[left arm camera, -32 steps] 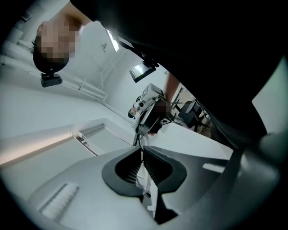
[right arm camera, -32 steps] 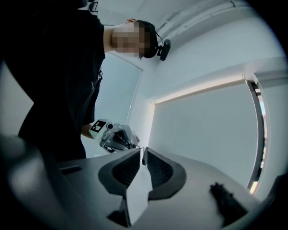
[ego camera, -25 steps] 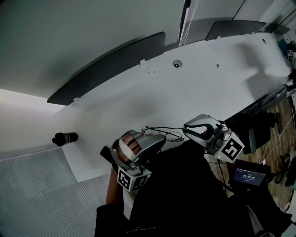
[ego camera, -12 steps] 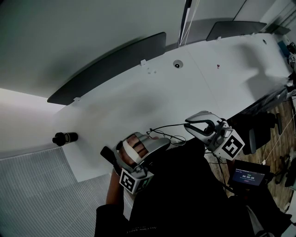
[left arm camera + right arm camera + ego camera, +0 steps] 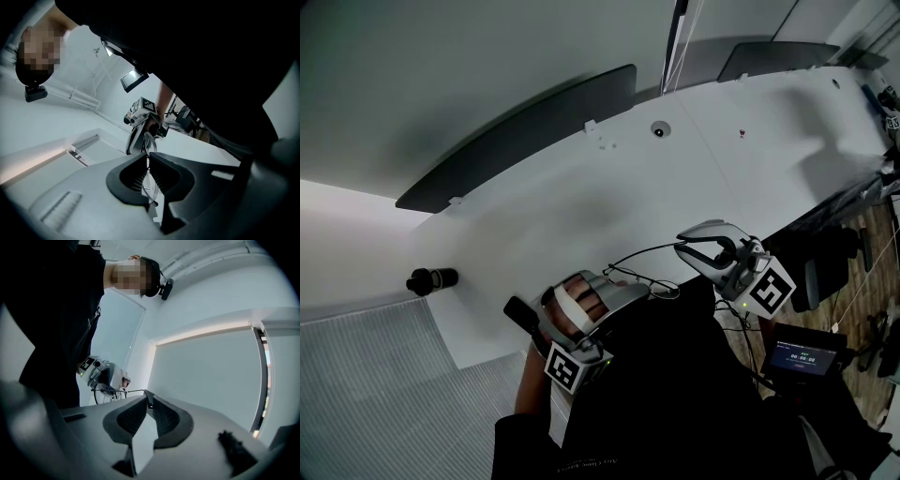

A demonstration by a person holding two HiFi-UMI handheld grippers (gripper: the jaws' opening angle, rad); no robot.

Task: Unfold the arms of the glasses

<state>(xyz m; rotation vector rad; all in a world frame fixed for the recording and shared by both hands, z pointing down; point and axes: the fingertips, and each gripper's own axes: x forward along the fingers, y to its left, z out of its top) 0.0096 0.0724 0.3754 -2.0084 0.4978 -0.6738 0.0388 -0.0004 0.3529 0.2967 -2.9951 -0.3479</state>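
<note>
Holding the glasses (image 5: 652, 281) in the air between both grippers, the person stands at the near edge of the white table (image 5: 694, 169), with the frame just in front of the dark torso. Left gripper (image 5: 147, 158): jaws nearly together, pads pinching the front of the frame, with a clear lens (image 5: 150, 185) running edge-on through the narrow gap. Right gripper (image 5: 147, 400): jaws drawn in tight on the tip of one thin temple arm (image 5: 645, 253). That arm is swung out from the frame and spans the gap between the two grippers, so its long axis lies across the person's front, roughly level, from the left gripper's side to the right gripper's. Lenses sit at the left gripper's end; the arm's tip points toward the right gripper. The two grippers face each other, near but not touching. A dark cylinder (image 5: 431, 279) lies well apart at the table's left edge.
</note>
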